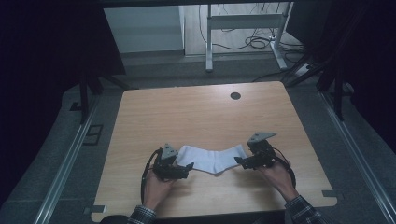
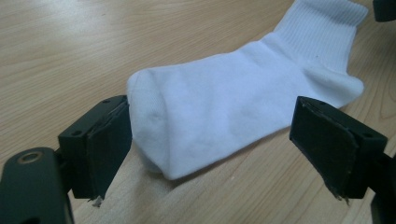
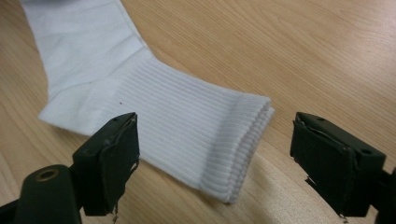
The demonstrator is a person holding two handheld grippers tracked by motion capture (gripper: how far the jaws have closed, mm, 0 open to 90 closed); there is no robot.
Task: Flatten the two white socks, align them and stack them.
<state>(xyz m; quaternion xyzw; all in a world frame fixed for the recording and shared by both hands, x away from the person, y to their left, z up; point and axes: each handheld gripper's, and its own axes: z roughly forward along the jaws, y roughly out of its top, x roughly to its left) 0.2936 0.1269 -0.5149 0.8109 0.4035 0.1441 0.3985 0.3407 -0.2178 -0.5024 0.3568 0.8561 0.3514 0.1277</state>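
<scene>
- Both pairs of jaws stand wide apart and grip nothing: the left gripper (image 1: 180,169) has its jaws spread either side of the toe of the white sock (image 1: 212,158), and the right gripper (image 1: 243,161) has its jaws spread before the ribbed cuff.
- The sock lies flat on the wooden table (image 1: 196,112), near the person's edge, between the two grippers; its long axis runs left to right across the table, with a bend at the heel pointing toward the person.
- In the left gripper view the toe end (image 2: 154,121) sits just inside the gap, close against the left jaw, while the right jaw is apart from the cloth; the foot stretches away toward the cuff (image 2: 327,28).
- In the right gripper view the cuff's open edge (image 3: 247,144) lies between the jaws, nearer the left one, pointing toward the camera.
- Each end is nearest its own hand: toe to the left hand (image 1: 156,186), cuff to the right hand (image 1: 278,175).
- Judgement: the coming move turns on this, each gripper pushing a little further along the sock's axis before pinching its end.
</scene>
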